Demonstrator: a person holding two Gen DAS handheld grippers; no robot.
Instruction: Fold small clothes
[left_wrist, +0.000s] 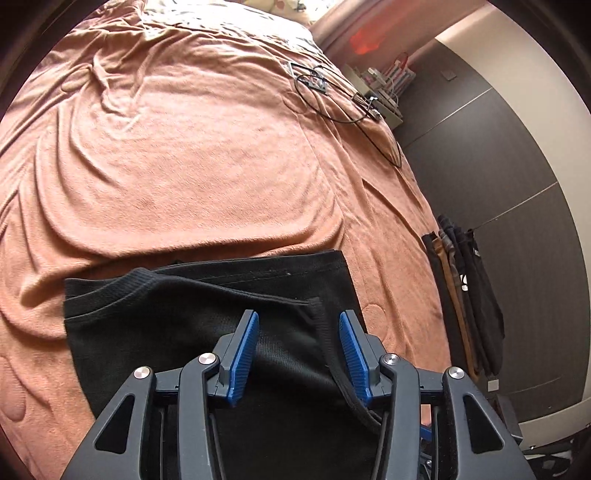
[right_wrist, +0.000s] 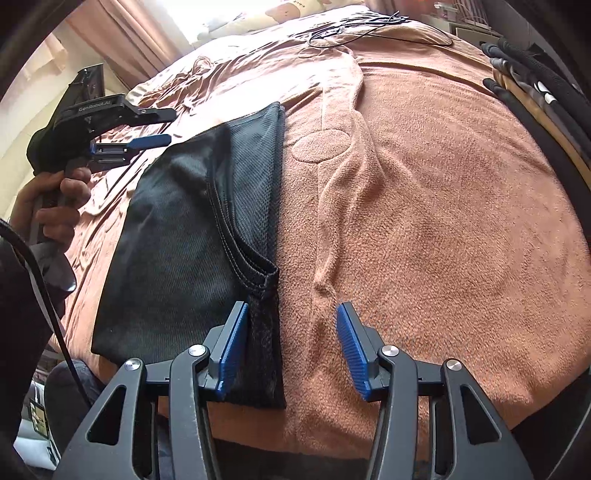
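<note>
A black mesh garment (left_wrist: 192, 314) lies folded flat on the salmon blanket (left_wrist: 184, 147), its ribbed collar on the left. My left gripper (left_wrist: 300, 319) hovers over its near right part, blue pads wide apart and pressing on nothing. In the right wrist view the same garment (right_wrist: 184, 221) runs away along the left. My right gripper (right_wrist: 291, 308) stands open astride its right-hand edge, with a strip of folded cloth just inside the left pad and bare blanket (right_wrist: 424, 203) under the other. The left gripper (right_wrist: 162, 127), held by a hand (right_wrist: 55, 199), floats above the garment's far left end.
Black cables (left_wrist: 325, 99) and small devices lie on the far part of the bed. Dark clothes on hangers (left_wrist: 469, 295) hang off the bed's right side, in front of a dark panelled wardrobe (left_wrist: 517, 166). Pillows (right_wrist: 258, 18) and a curtain (right_wrist: 140, 40) are at the head.
</note>
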